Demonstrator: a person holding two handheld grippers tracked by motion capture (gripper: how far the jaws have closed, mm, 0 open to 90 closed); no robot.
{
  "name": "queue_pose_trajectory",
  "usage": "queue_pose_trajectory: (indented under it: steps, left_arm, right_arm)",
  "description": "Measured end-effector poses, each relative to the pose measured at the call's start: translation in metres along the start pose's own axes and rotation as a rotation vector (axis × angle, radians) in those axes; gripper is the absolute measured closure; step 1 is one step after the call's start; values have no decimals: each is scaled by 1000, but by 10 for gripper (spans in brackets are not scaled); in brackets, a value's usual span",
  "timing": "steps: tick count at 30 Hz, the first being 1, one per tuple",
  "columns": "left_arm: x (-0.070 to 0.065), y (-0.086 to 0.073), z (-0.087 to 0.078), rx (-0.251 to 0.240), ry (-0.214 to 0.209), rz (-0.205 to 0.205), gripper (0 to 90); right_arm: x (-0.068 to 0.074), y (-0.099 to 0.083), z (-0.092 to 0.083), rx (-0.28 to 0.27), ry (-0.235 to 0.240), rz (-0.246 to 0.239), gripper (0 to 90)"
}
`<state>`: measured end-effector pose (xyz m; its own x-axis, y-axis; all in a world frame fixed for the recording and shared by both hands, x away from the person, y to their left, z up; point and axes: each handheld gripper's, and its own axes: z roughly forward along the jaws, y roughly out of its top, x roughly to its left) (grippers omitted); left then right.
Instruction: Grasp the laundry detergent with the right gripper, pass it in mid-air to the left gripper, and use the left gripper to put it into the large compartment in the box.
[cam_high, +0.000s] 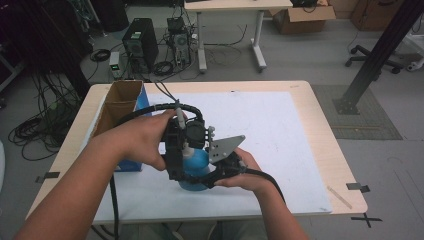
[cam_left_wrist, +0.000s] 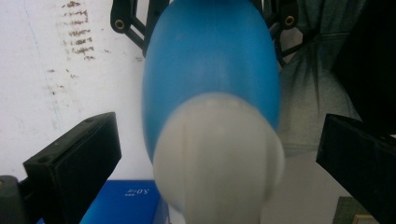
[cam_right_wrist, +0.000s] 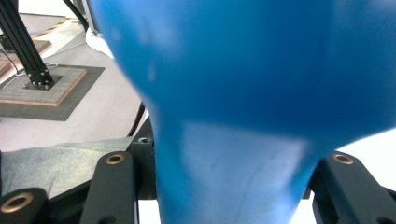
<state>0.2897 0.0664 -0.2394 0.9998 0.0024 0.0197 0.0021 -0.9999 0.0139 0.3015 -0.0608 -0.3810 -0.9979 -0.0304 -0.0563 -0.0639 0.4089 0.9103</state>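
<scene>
We see a blue bottle with a whitish cap, its body rounded and narrowing to a waist, held just above the table's near edge, near its middle.

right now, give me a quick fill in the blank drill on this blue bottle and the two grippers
1. The bottle held between the two grippers is ____ in colour.
2. The right gripper is ____ on the bottle's blue body.
3. In the left gripper view, the left gripper has its jaws ____, apart from the white cap on both sides.
4. The cardboard box stands at the table's ____ edge in the high view.

Missing words: blue; shut; open; left
</scene>
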Motion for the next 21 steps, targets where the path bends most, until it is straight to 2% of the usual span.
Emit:
queue_pose_trajectory:
  steps: [21]
  left_arm:
    - [-3, 3, 7, 9, 30, 8, 20]
  right_arm:
    - [0, 8, 3, -21, 3, 10, 453]
